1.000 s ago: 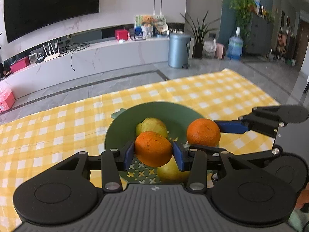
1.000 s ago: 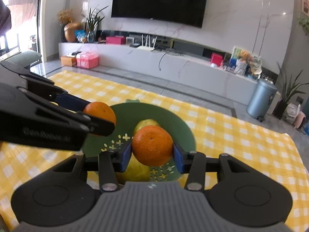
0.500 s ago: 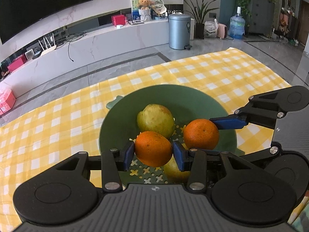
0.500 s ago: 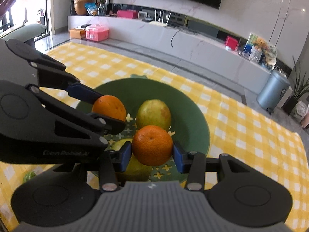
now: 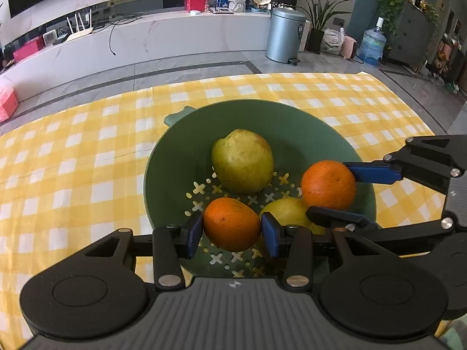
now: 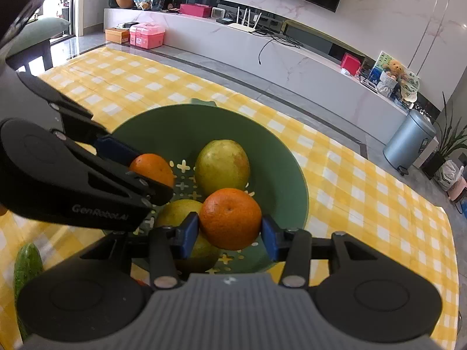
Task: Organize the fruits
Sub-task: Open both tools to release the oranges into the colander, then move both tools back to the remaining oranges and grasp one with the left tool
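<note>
A green perforated bowl (image 5: 186, 157) stands on the yellow checked cloth and also shows in the right wrist view (image 6: 181, 128). It holds two yellow-green pears, one upright (image 5: 242, 160) (image 6: 222, 166) and one lower (image 5: 284, 211) (image 6: 178, 213). My left gripper (image 5: 232, 229) is shut on an orange (image 5: 232, 223) low inside the bowl; the orange also shows in the right wrist view (image 6: 151, 169). My right gripper (image 6: 230, 227) is shut on a second orange (image 6: 230, 217), which also shows in the left wrist view (image 5: 328, 185), over the bowl's right side.
A green cucumber (image 6: 26, 265) lies on the cloth left of the bowl. The cloth (image 5: 73, 160) covers the table, whose far edge meets a grey floor. A grey bin (image 5: 284, 36) and a white media shelf stand beyond.
Both grippers, each still holding its orange, have moved forward and down over the bowl. The bowl and pears now look larger and closer.
</note>
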Available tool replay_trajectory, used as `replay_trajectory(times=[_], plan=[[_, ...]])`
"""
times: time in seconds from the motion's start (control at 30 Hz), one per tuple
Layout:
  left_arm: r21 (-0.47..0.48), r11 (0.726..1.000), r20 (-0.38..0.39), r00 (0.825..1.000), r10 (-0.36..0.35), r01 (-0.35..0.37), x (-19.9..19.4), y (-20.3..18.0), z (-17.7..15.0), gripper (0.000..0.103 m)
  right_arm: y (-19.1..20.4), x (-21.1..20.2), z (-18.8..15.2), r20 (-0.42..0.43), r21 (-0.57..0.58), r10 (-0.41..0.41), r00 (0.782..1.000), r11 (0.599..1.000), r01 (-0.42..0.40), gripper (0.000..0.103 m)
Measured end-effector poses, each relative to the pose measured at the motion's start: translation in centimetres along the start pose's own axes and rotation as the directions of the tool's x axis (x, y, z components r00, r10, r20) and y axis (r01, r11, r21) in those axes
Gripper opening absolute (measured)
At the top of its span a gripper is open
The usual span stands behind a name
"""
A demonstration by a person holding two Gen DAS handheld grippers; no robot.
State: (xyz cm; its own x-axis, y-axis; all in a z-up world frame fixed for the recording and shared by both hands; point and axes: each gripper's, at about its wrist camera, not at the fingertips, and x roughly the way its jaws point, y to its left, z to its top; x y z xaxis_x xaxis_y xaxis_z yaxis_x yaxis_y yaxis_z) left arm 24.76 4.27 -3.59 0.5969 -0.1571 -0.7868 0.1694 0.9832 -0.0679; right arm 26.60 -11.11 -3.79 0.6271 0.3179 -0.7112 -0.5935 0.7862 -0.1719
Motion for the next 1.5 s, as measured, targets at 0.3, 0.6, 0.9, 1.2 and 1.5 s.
replay_trajectory(times=[0.3,0.6,0.9,1.2,1.5], plan=[[0.049,0.998,0.008,0.999,0.035,-0.036,-0.3,-1.0,-0.3,0.053,-1.4,0.3,-0.3,-0.019,0.081,0.013,1.0,0.997,-0.011,0.044],[0.045,0.997,0.02,0.998,0.053,-0.054,-1.0,-1.0,-0.3,0.06,-1.2,0.2,-0.4,-0.017,0.066,0.013,1.0,0.998,-0.011,0.044],[0.025,0.997,0.073,0.995,0.065,-0.067,-3.1,-1.0,-0.1,0.065,-1.4,-1.4,-0.1,0.048,0.077,-0.028,0.998,0.997,0.024,0.054],[0.112,0.99,0.145,0.987,0.073,-0.089,-6.7,-2.6,-1.0,0.067,-1.6,-5.2,-0.9,0.144,0.145,-0.071,0.987,0.988,0.05,0.062],[0.201,0.976,0.18,0.983,0.045,-0.082,-9.7,-4.9,-3.3,0.068,-1.1,-9.7,-4.5,0.21,0.29,-0.106,0.972,0.956,0.042,0.074]])
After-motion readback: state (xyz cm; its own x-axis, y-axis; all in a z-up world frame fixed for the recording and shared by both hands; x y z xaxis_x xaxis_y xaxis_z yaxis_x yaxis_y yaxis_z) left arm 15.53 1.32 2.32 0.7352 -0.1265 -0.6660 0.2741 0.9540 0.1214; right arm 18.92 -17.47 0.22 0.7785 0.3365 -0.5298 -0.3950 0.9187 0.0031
